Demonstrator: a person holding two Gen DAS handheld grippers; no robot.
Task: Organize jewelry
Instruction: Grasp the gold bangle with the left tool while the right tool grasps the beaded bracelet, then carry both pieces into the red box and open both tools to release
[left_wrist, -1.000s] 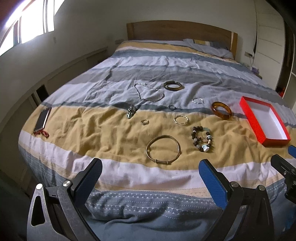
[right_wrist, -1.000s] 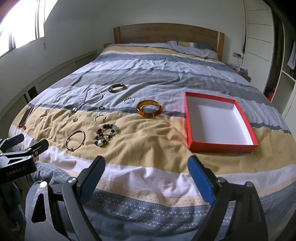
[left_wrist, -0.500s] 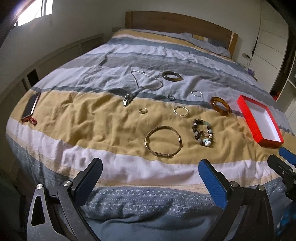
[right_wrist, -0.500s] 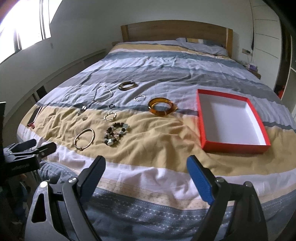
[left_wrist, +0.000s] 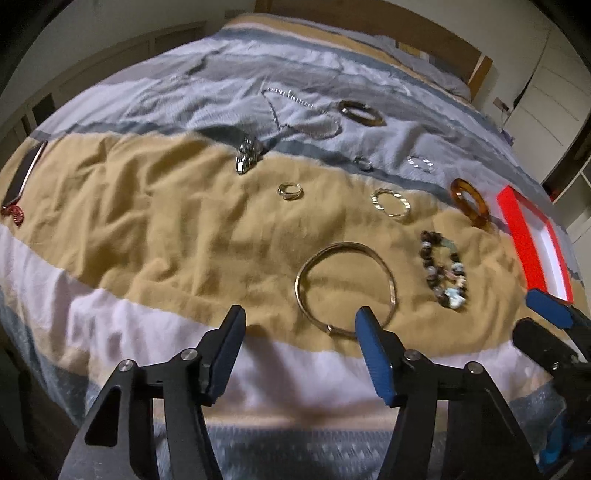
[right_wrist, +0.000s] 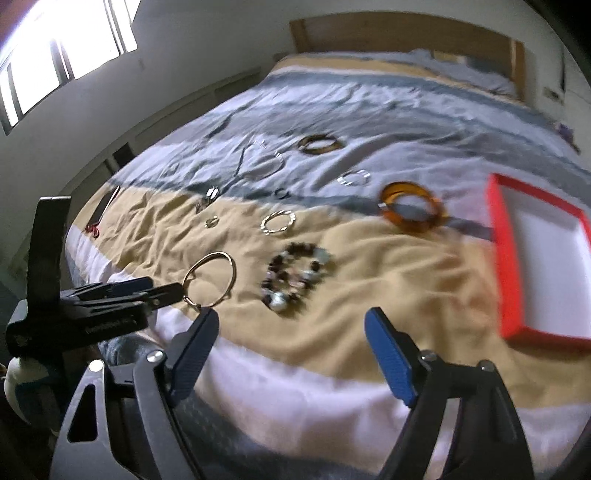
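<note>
Both pairs of jaws are closing with nothing between them yet. The left gripper (left_wrist: 299, 325) narrows just short of the large gold bangle (left_wrist: 345, 290), which lies near the foot edge of the bed (left_wrist: 147, 229); the right gripper (right_wrist: 291, 332) stands wider, aimed toward the beaded bracelet (right_wrist: 295, 277) beside that bangle.

The likely trouble is the soft, creased duvet. A thin hoop lying flat on it gives the pads little to bite, so they could pinch cloth instead, or nudge the bangle over the near edge. The two grippers are also close together, and could knock each other.

Farther up the tan stripe lie a small ring (left_wrist: 290, 191) and a twisted silver bangle (left_wrist: 391, 201), with an amber bangle (left_wrist: 471, 201) near the open red box (right_wrist: 543, 254) at the right edge. A chain necklace (left_wrist: 295, 114) sits on the grey stripes. Beyond are the wooden headboard, a bright window and white cupboards.
</note>
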